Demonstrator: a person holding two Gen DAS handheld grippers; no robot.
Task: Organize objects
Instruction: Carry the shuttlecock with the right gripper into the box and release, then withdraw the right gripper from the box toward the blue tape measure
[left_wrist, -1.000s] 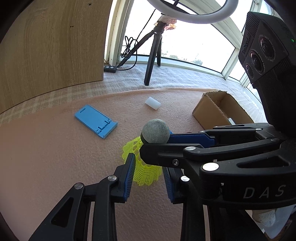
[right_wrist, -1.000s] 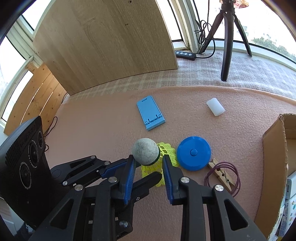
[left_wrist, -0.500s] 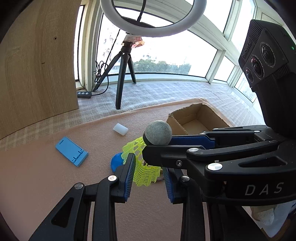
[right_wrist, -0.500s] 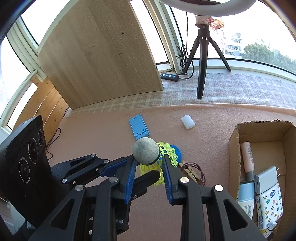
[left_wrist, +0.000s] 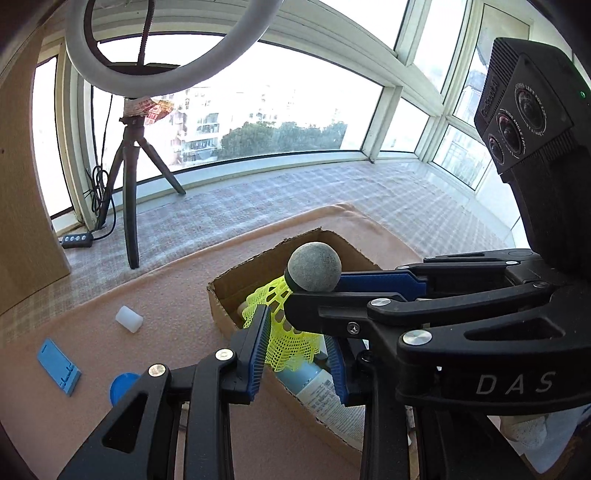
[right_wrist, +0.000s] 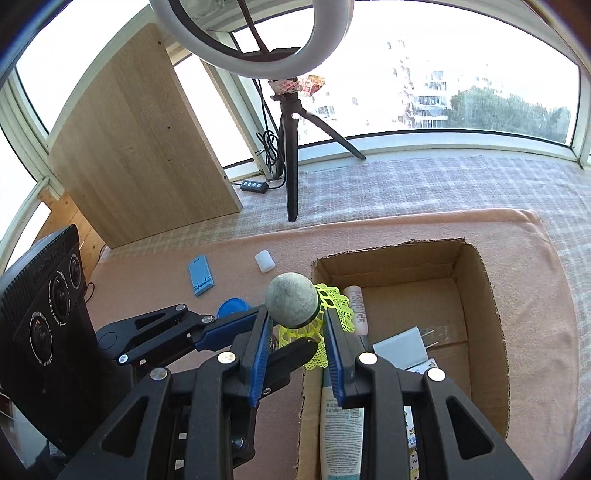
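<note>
- Pink blanket (right_wrist: 406, 229) covers the work surface, checked cloth (right_wrist: 443, 177) behind it up to the window.
- Wood panel (right_wrist: 140, 147) leans at back left.
- Ring light (right_wrist: 255, 55) on black tripod (right_wrist: 290, 155) stands on the checked cloth; its inline remote (right_wrist: 254, 185) lies by the panel.
- Cardboard box (right_wrist: 491, 295) open on the blanket, right side. Inside: pink tube (right_wrist: 357, 306), white charger (right_wrist: 402, 347), white bottle (right_wrist: 340, 424) w/ print, sticker sheet partly hidden.
- Right gripper (right_wrist: 297, 341): narrow, blue pads clamp the yellow skirt of the shuttlecock (right_wrist: 291, 304) just under the grey cork; cork points up.
- Left gripper (left_wrist: 297, 341): narrow too, pads on either side of the skirt's wide end; looks gripped, contact on far pad not fully clear.
- Shuttlecock is off the blanket, held over the box's near-left edge, between both tools.
- Blue phone stand (right_wrist: 200, 275) flat on blanket, left of box.
- Blue round disc (right_wrist: 232, 306) partly hidden behind left tool's fingers.
- Small white cylinder (right_wrist: 265, 261) near box's far-left corner, apart from it.
</note>
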